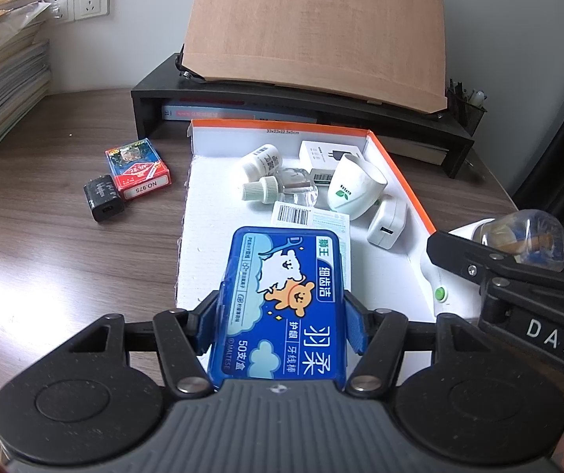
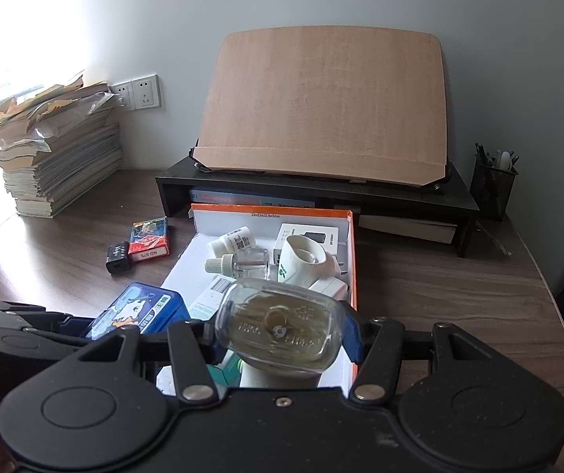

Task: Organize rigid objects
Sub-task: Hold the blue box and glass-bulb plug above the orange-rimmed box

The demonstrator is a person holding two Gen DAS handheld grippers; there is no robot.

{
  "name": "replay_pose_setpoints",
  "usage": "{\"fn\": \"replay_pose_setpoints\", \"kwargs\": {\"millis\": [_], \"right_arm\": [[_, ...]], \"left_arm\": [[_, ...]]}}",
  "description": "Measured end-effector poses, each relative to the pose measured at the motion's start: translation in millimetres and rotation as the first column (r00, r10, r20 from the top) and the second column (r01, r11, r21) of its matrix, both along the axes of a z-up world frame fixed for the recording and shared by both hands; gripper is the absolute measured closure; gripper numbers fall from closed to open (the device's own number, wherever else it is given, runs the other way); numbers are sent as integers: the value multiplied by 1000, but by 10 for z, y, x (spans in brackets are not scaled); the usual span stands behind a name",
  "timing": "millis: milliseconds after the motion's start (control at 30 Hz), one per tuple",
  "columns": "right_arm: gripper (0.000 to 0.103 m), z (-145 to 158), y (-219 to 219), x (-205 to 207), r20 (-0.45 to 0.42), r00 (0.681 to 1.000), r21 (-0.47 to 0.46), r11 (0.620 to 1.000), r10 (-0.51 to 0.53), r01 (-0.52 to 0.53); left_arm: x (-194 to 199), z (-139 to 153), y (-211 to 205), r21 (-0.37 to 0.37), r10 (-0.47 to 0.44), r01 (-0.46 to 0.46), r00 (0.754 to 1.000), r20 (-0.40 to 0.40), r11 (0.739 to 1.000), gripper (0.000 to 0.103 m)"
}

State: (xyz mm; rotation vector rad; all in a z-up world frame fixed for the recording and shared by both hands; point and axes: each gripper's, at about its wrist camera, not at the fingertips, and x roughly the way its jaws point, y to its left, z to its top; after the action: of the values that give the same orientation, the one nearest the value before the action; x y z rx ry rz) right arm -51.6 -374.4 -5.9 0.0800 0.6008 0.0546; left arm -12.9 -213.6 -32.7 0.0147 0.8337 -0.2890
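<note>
My left gripper [image 1: 282, 315] is shut on a blue floss-pick case [image 1: 282, 299], held low over the near end of the white, orange-rimmed box [image 1: 400, 169]. My right gripper [image 2: 280, 335] is shut on a clear bottle of amber liquid [image 2: 282, 327] fixed to a white plug-in body; it hovers over the box's near right corner. In the left wrist view that bottle [image 1: 526, 236] shows at the right edge, beside the body's green button [image 1: 439, 293]. The right wrist view shows the blue case [image 2: 144, 307] to the left.
The box holds a white pill bottle [image 1: 262, 161], a clear bottle with ribbed cap [image 1: 282, 187], a white leaf-marked holder [image 1: 355, 187] and a white charger [image 1: 388, 222]. A card pack [image 1: 138, 167] and black charger [image 1: 102, 197] lie left of it. Behind: black riser [image 1: 156, 94], book stack [image 2: 57, 165], pen cup [image 2: 492, 185].
</note>
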Motion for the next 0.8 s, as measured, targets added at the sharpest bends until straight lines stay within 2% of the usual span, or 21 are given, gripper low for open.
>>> {"fn": "replay_pose_setpoints", "kwargs": {"millis": [800], "right_arm": [[37,-19,-4,19,-14,1000,-2,1000,12,-12]], "left_arm": [[1,-1,-3,-5,13,-13,1000,-7,1000,40]]}}
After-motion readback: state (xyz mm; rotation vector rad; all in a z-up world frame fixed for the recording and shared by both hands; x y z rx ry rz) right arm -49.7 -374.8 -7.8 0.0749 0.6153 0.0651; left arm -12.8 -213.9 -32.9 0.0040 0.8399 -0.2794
